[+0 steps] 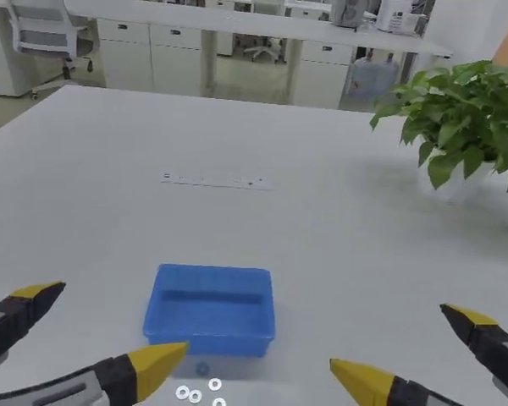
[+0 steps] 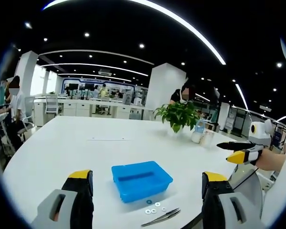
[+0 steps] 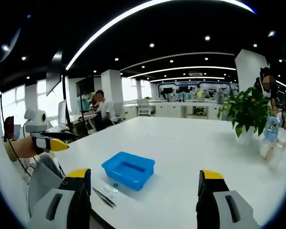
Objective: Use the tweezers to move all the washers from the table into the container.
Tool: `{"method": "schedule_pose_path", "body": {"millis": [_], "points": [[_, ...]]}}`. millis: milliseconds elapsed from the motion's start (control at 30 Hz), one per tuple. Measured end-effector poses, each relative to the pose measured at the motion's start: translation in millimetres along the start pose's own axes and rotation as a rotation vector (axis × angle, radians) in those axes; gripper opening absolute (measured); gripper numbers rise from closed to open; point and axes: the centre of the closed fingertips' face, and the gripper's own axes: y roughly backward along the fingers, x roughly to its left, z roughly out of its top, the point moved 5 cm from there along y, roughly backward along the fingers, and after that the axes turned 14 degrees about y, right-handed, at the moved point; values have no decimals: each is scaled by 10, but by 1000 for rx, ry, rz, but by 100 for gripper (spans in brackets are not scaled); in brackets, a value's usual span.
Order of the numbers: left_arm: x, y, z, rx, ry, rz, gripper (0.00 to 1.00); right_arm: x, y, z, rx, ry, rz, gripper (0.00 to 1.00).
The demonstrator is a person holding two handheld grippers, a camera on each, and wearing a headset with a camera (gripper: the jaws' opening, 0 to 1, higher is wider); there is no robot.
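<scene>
Finding both grippers over the near edge of the white table (image 1: 237, 211), clear of everything on it. Records left gripper (image 1: 102, 330) as spread wide, gripping nothing. Records right gripper (image 1: 398, 338) likewise: spread wide, gripping nothing.

Locates blue container (image 1: 207, 342) on the table between and just beyond the two grippers, upright, open side up. Locates washers (image 1: 199, 393) on the table, outside the container, just in front of its near wall; counts a few pale ones in a cluster and one blue ring nearer the wall. Notes left gripper's inner jaw tip just beside that cluster in the head view.

Picks out tweezers (image 2: 161, 217) in the left gripper view, and again in the right gripper view (image 3: 104, 197): lying flat just beside the washers, on the side away from the container, touched by neither gripper.

Lists surroundings: potted plant (image 1: 466, 118) at the far right, well apart; a thin white strip (image 1: 216, 180) flat on the table beyond the container; bottles (image 2: 202, 136) beside the plant; chair (image 1: 46, 34) and cabinets (image 1: 152, 55) past the table; people (image 3: 100, 107) at desks behind. Finds nothing between grippers and tweezers.
</scene>
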Motion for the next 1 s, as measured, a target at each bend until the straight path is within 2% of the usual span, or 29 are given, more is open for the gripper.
{"method": "schedule_pose_path", "body": {"millis": [67,167,233,467,567,733,833,1000], "points": [[-4,69,15,-8,-7,14,97,31,-64,10,4,7,23,92],[48,135,-1,-6,-3,19,97,64,-118,62,-18,17,13,92],[116,181,-17,17,-2,33,98,82,-157,90,-34,0,-3,91],[336,361,84,1,-9,41,98,229,-261,131,-28,-17,-19,90],[424,371,108,3,-6,40,97,214,-263,158,-33,-21,-42,90],[505,363,131,2,-5,17,97,218,-279,183,-25,-11,-85,88],[528,333,106,29,-22,-15,97,270,-298,205,-27,-18,-105,88],[579,314,110,61,-37,-36,97,349,-338,202,-17,-33,-130,88]]}}
